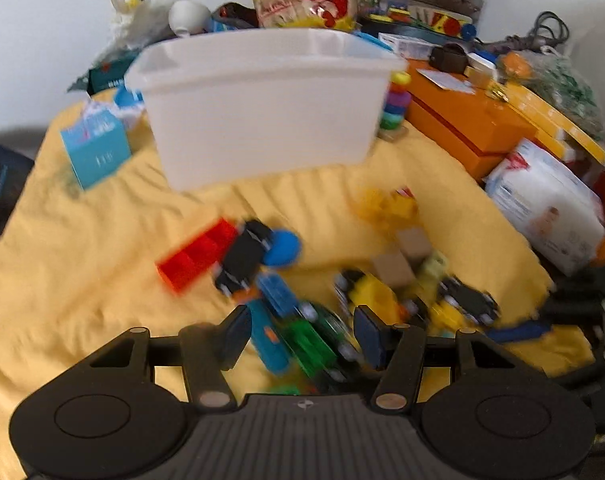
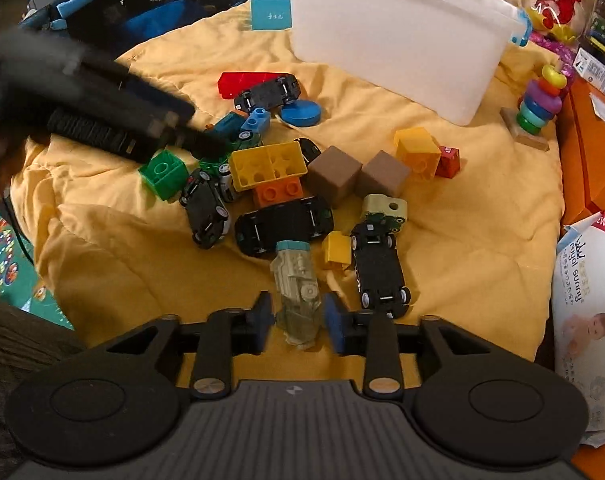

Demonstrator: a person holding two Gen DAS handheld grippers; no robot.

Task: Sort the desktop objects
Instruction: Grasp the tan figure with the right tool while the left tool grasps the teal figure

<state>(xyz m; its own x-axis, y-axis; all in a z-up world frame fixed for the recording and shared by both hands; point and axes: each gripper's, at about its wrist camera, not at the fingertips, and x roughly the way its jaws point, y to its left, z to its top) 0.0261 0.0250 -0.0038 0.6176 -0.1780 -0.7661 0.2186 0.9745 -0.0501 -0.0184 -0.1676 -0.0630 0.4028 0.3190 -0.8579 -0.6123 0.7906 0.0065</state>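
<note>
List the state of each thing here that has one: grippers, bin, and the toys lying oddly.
left gripper: open, holding nothing
right gripper: jaws either side of pale toy vehicle, contact unclear
white bin: upright, lid off
black cars: flipped, undersides up
ring stacker: upright, rings stacked

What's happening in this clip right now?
A person with a gripper in each hand is sorting toys scattered on a yellow cloth in front of a white bin. The right gripper has a pale toy vehicle between its jaws, though a firm grip isn't clear. The left gripper hangs open over a green toy car in the pile, holding nothing.
</note>
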